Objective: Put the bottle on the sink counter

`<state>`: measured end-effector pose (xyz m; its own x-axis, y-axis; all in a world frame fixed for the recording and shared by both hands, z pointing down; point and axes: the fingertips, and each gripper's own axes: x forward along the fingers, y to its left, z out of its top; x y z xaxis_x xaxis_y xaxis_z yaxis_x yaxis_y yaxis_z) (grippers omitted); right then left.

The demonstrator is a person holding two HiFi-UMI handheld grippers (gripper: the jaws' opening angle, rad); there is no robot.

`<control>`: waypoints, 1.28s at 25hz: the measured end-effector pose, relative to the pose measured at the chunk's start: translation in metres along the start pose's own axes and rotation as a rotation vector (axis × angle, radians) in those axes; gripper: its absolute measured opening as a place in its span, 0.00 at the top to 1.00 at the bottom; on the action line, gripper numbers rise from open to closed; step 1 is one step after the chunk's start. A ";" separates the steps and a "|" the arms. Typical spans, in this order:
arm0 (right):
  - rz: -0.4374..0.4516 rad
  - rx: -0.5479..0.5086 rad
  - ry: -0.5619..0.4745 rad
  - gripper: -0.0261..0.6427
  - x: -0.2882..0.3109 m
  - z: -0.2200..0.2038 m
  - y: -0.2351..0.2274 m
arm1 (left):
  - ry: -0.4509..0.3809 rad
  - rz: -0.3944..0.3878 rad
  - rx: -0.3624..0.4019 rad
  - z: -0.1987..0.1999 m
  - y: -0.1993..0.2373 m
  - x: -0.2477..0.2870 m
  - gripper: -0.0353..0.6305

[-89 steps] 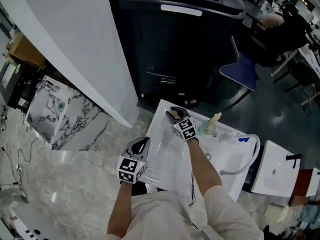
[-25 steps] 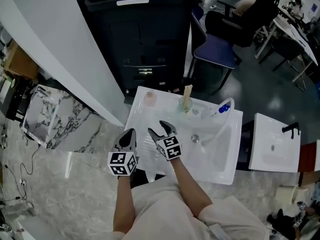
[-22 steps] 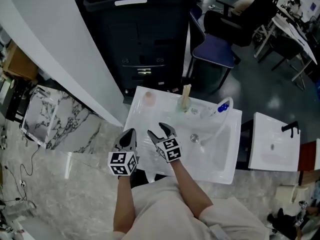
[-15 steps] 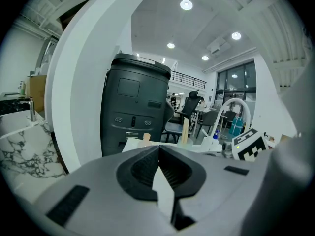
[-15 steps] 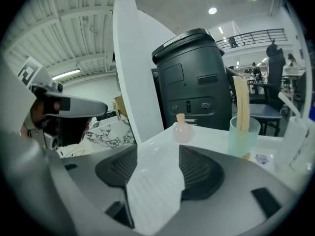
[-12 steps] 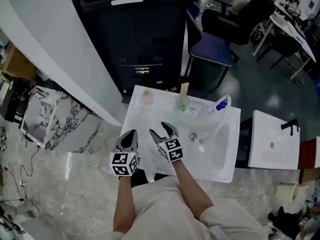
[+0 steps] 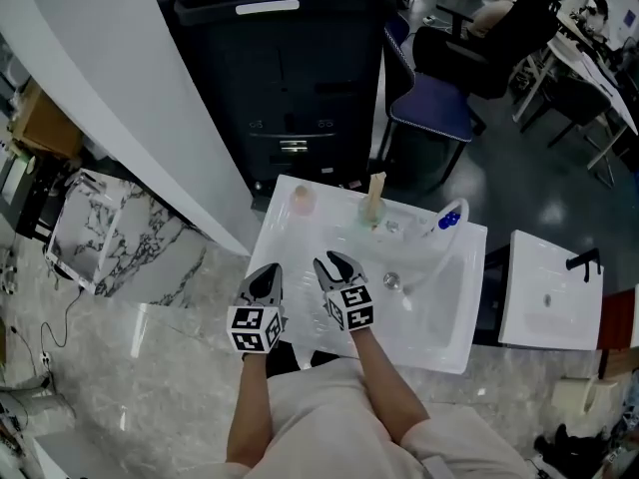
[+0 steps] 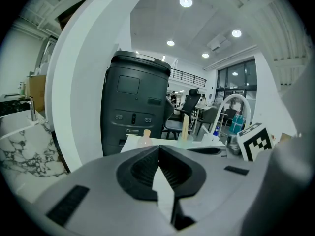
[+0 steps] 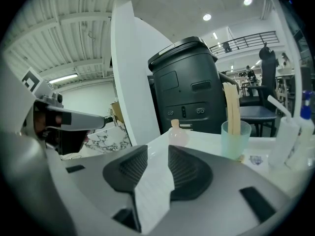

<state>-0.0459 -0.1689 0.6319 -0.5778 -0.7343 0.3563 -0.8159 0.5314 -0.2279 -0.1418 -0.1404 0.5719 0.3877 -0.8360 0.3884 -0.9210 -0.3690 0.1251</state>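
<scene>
Squat pink bottle [image 7: 302, 200] stands upright; left tool [image 7: 268, 270] clenched, right tool [image 7: 334, 262] just closing, empty.

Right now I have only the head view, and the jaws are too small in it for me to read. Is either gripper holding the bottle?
Observer: No. In the right gripper view, the right gripper has a gap between its jaws with nothing in it. The jaws have just been closing.
Operator: And the left one?
Observer: The left gripper is shut tip to tip, with nothing in it.
Operator: Where is the bottle, then?
Observer: The pink bottle stands upright on the sink counter. It is beyond the right jaws and left of the green cup, and it touches neither.
</scene>
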 end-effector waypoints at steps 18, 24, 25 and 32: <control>-0.066 0.007 0.029 0.95 -0.005 -0.003 -0.022 | 0.008 -0.003 0.012 0.000 0.002 0.009 0.94; -0.083 0.011 0.043 0.95 -0.006 -0.008 -0.024 | 0.017 -0.002 0.007 -0.003 0.000 0.009 0.94; -0.086 0.015 0.044 0.95 -0.006 -0.009 -0.025 | 0.018 -0.003 0.007 -0.004 0.000 0.010 0.94; -0.101 0.030 0.055 0.95 -0.005 -0.013 -0.030 | 0.022 -0.002 0.007 -0.007 0.001 0.012 0.94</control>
<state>-0.0185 -0.1758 0.6486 -0.4912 -0.7586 0.4280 -0.8707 0.4425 -0.2148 -0.1383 -0.1478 0.5826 0.3887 -0.8259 0.4083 -0.9198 -0.3735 0.1200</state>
